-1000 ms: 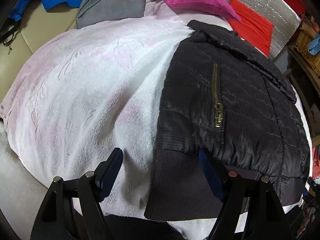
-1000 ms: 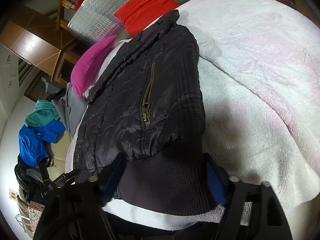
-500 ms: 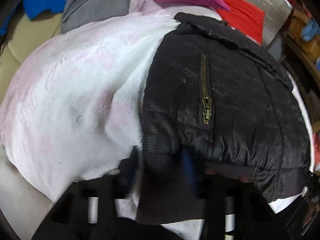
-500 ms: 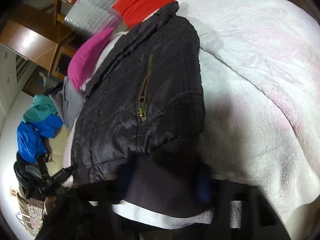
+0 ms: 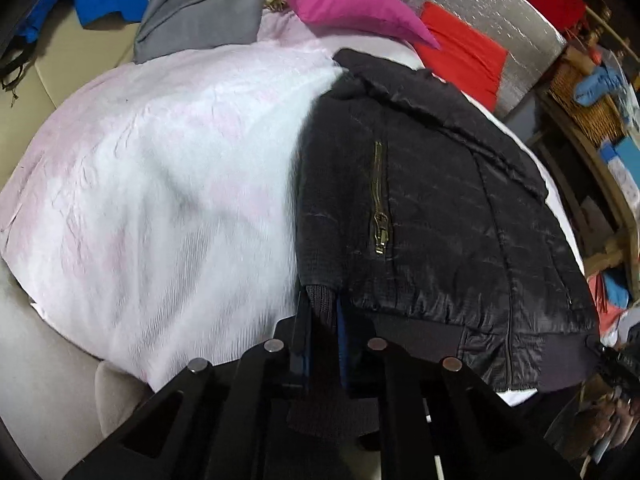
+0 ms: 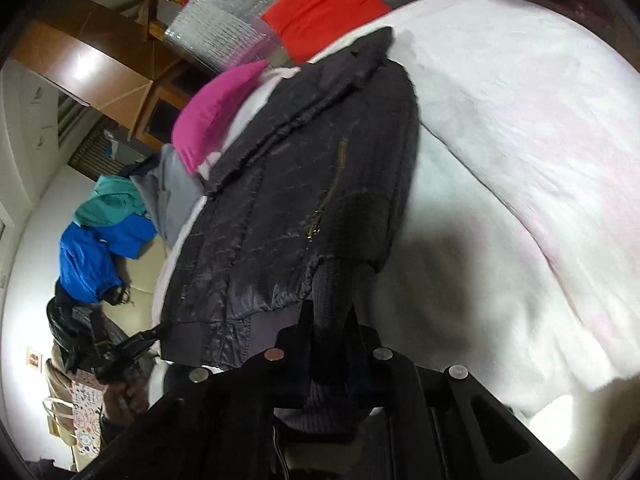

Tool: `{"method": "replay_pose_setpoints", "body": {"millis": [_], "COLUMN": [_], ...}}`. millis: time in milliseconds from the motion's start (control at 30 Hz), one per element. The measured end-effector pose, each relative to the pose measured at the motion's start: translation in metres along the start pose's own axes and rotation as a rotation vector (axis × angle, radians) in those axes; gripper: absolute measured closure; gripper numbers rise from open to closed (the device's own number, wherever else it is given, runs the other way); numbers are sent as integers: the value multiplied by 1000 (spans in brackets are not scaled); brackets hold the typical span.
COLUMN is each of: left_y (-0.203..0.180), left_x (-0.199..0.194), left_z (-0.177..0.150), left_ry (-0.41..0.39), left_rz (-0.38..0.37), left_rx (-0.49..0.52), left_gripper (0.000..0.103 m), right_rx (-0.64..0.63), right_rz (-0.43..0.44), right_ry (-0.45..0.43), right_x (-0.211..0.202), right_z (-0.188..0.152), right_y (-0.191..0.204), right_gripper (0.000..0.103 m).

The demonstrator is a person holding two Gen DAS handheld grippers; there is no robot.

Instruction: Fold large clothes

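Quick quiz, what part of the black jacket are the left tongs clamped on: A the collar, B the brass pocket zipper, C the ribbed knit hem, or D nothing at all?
C: the left tongs are shut on the ribbed knit hem of the black jacket.

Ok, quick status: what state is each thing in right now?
left gripper: shut on ribbed cuff
right gripper: shut on ribbed hem
black quilted jacket: lying flat on the pink-white blanket
pocket zipper: closed
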State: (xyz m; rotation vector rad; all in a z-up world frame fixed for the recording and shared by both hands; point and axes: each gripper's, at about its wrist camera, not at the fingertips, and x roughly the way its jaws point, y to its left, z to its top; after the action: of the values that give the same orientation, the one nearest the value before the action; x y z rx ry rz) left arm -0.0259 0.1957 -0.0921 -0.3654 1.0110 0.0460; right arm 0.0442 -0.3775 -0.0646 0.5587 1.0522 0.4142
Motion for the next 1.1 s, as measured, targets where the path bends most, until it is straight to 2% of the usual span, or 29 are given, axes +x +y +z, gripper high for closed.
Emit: {"method": "replay_pose_setpoints", "body": {"millis": [33,67,133,200,367,467,500,533,567,733,800,867,967,1000,1033,1100], "left_y": [-1,-1,5,4,-6,-8,-7,-7,-8,-16,-14,-10,1,2,2,0], "left_x": [4,8,16,20,19,33,37,38,36,2,0,14,32,32,33,39], "left_z": [-3,-3,0,4,3,1,2,2,3,-3,-10,-17,-20,-18,-15,-10], "left_ry": [4,8,35,36,21,41,50,50,41,-32,-22,21,66,64,79,89], "left_rz": [4,12,1,-20,11,49,50,48,46,-11,-35,-39,-30,-43,-56,-77], "left_rx": [19,22,-26,-64,-9,33,24,21,28,44,31,18,-38,-48,-56,-54], "left_gripper": [91,88,85,80,75,78,86,88,92,94,94,93,84,77,71,48], "right_rx": [25,66,106,95,67,81,77,66,48,-20,-36,-20,48,64,60,57], "right_rz": [1,16,38,36,24,27,23,13,7,15,11,-7,3,7,-2,2], "right_ry": [9,7,1,-15,-9,29,44,52,56,11,-9,13,43,48,43,15], "right_x": [3,4,6,6,15,30,34,38,38,6,-9,-7,8,12,14,15], "right_z": [-2,-3,-2,-2,0,1,0,0,0,4,6,7,5,5,5,6], "right_y": [-10,-19,-30,-30,-23,-27,-27,-25,-21,0,3,-7,-25,-28,-29,-29], "right_gripper": [91,87,87,83,67,67,70,87,91,94,94,94,90,89,82,60]}}
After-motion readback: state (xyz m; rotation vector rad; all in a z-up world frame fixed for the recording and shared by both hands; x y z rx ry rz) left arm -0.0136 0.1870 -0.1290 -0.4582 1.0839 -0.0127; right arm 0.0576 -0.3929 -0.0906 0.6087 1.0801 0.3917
